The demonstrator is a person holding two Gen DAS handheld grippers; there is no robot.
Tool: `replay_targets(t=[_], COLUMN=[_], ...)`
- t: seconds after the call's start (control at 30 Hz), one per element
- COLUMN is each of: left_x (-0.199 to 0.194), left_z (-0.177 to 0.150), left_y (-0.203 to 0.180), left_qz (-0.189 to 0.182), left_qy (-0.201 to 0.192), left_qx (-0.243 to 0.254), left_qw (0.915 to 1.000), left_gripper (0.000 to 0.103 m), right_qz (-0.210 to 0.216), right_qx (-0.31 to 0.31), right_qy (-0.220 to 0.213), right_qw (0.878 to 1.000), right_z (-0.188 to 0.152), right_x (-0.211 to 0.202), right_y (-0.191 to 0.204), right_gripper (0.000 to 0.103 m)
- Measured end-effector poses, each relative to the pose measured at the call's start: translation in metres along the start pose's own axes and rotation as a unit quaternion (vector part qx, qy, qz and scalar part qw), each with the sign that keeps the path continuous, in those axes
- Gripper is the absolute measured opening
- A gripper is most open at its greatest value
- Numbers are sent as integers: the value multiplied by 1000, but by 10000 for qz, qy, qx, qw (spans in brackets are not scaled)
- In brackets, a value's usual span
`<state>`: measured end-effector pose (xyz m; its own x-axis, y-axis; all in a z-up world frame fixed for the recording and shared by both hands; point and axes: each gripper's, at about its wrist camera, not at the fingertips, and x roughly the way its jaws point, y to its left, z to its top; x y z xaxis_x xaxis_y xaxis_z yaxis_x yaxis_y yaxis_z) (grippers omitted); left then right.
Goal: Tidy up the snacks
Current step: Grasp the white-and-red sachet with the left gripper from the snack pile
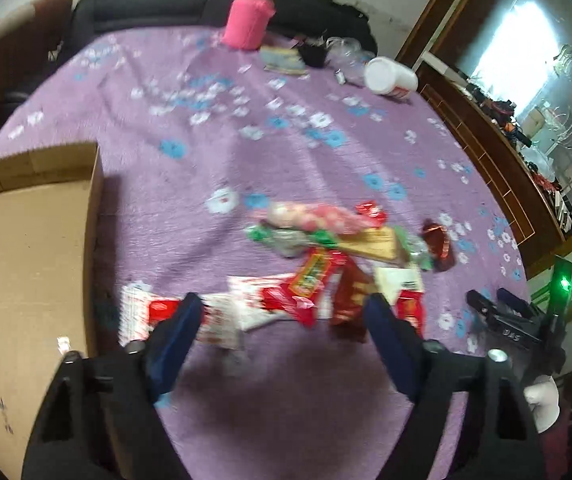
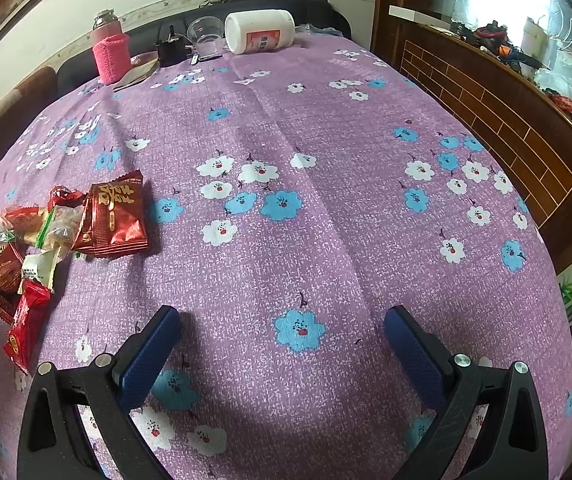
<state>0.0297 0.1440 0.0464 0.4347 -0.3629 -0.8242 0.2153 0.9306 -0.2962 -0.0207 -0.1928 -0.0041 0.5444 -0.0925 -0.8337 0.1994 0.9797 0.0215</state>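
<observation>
A pile of wrapped snacks (image 1: 326, 264) lies on the purple flowered cloth, mostly red, white and green packets; the left wrist view is blurred. My left gripper (image 1: 284, 304) is open and empty, just short of the pile's near edge. An open cardboard box (image 1: 26, 264) stands to its left. In the right wrist view the same pile (image 2: 46, 240) lies at the far left, with a dark red packet (image 2: 114, 216) at its right side. My right gripper (image 2: 282, 320) is open and empty over bare cloth, right of the pile. It also shows in the left wrist view (image 1: 498, 304).
At the table's far end stand a pink-sleeved bottle (image 2: 111, 56), a white jar on its side (image 2: 260, 31), a clear cup (image 2: 205, 36) and a small black object (image 2: 172, 52). A dark wooden cabinet (image 2: 486, 112) runs along the right edge. A dark sofa (image 1: 146, 8) is behind.
</observation>
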Motion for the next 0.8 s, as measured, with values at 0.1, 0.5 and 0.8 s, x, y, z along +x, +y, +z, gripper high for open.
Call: replay_targets(t=[0.1, 0.5, 0.8], left_x=[11, 27, 16], left_z=[2, 16, -14], left_y=[3, 22, 15], left_qz=[-50, -26, -187], left_qy=[170, 560, 912], left_qx=[189, 389, 935], left_qw=[9997, 9977, 9913], left_gripper=[76, 76, 76], right_qz=[-1, 0, -1], right_qx=[0, 2, 1], right_qy=[0, -1, 0], right_qw=[10000, 10000, 10000], right_z=[0, 0, 0], right_x=[0, 0, 1], right_y=[0, 0, 0], right_gripper=[102, 102, 102])
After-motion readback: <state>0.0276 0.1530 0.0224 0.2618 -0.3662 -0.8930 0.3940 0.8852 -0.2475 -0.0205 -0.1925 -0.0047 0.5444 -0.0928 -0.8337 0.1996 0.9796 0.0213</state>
